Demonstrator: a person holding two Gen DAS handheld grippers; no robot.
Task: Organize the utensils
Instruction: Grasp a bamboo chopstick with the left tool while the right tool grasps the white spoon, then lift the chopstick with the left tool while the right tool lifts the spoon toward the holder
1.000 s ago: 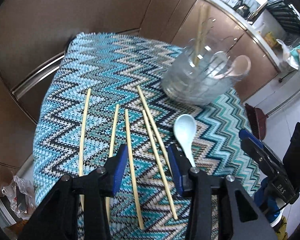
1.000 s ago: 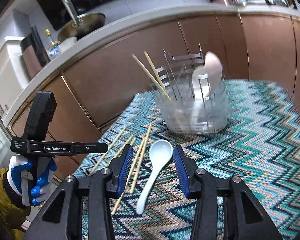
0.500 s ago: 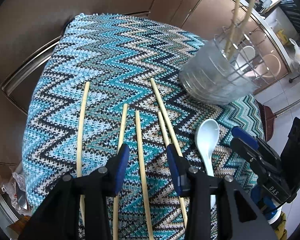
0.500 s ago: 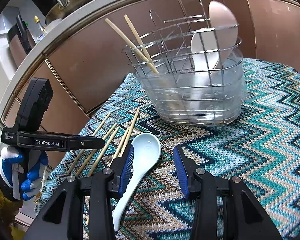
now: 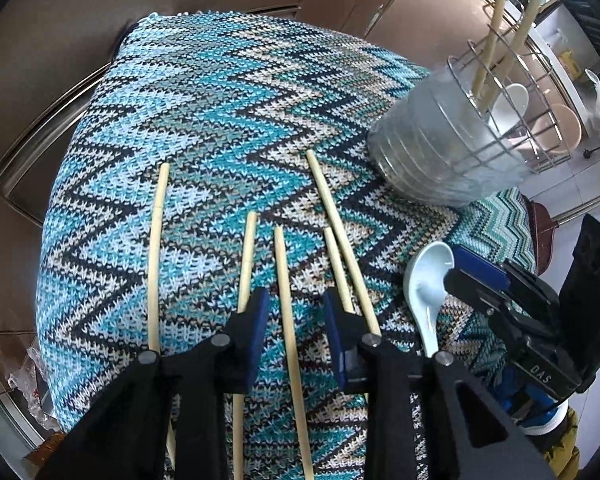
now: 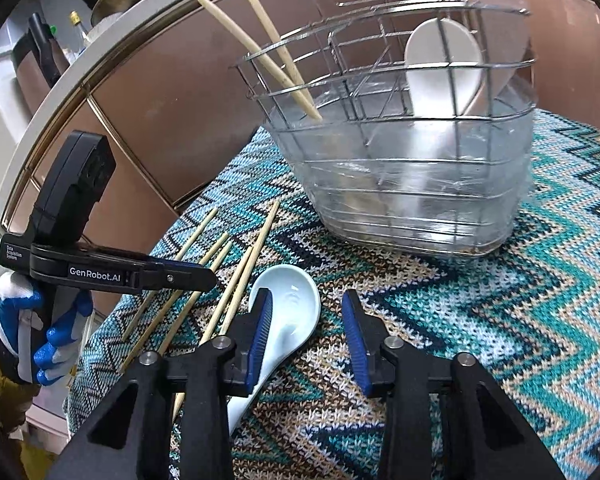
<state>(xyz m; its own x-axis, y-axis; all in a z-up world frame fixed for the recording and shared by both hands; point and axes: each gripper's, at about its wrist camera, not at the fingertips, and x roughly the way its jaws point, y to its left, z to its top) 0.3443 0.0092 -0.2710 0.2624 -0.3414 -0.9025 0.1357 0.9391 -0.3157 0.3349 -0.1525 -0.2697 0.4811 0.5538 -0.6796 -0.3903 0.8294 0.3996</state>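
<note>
A kitchen with brown cabinet fronts surrounds a small desk under a knitted zigzag cloth in blue, teal and cream. On the cloth stands a wire utensil basket with a clear liner. Two chopsticks lean out of one of its compartments, and a white spoon and a pinkish spoon stand upright in another.

Five loose chopsticks lie roughly side by side on the cloth, near the basket but apart from it. A pale blue spoon lies just beside them, on the basket's side, its bowl pointing toward the basket.

The left gripper hangs low over the loose chopsticks. Its fingers have just been closing and stand partly open – one chopstick runs between them, with a gap showing on each side, so the pads do not press on it.

The right gripper is down by the pale blue spoon. Its fingers have also just been closing and are partly open – the near finger overlaps the spoon's edge, while the space between the two pads shows mostly bare cloth. The spoon is not gripped.

A gloved hand in blue and white holds the left gripper's handle, seen from the right wrist view.
</note>
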